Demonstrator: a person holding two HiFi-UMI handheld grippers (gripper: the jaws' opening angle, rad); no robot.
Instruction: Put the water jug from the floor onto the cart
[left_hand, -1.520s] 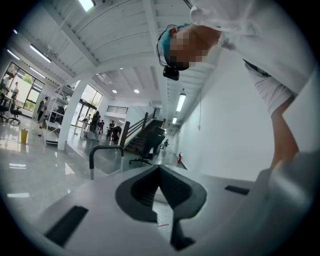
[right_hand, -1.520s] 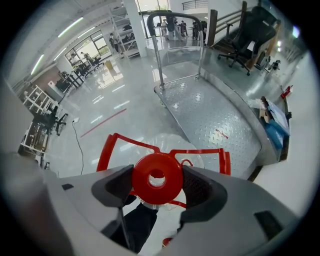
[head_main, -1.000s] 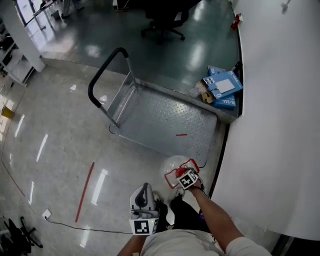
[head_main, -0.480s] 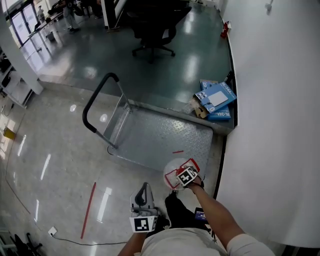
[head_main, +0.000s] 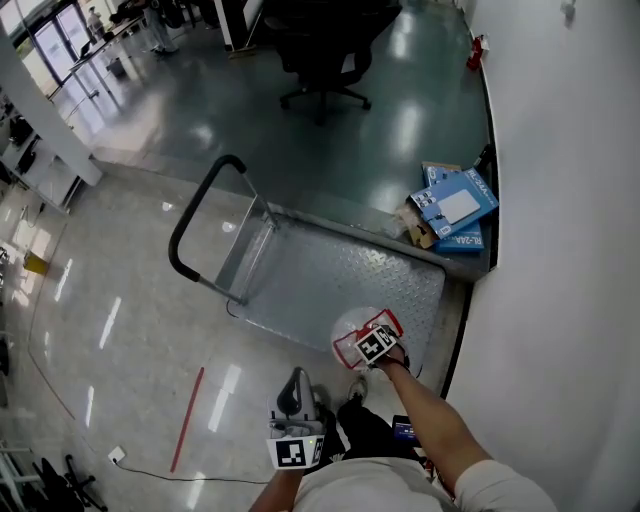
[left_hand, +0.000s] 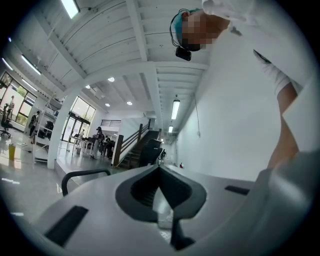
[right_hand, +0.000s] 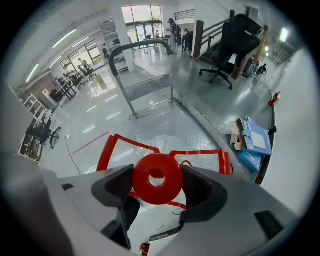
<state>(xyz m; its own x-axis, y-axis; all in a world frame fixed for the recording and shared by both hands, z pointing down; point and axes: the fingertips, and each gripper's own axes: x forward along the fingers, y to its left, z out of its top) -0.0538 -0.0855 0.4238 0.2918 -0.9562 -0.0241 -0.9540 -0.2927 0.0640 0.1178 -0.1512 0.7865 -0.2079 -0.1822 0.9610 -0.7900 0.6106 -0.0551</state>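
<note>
As your right gripper (right_hand: 156, 179) clamps one water jug (head_main: 349, 326) by its cap (right_hand: 156, 170), your left gripper (left_hand: 161, 192) pinches nothing; one cart (head_main: 330, 280) sits at eleven o'clock.

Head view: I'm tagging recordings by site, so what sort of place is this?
Likely an open office or lab hall: glossy floor, an office chair, a platform cart, glass doors.

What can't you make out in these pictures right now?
Water jug body: head view, mostly under the right gripper; whether it rests on the cart is unclear.
Cart wheels: head view, hidden under its platform.
Blue boxes: head view, print too small to read.
</note>
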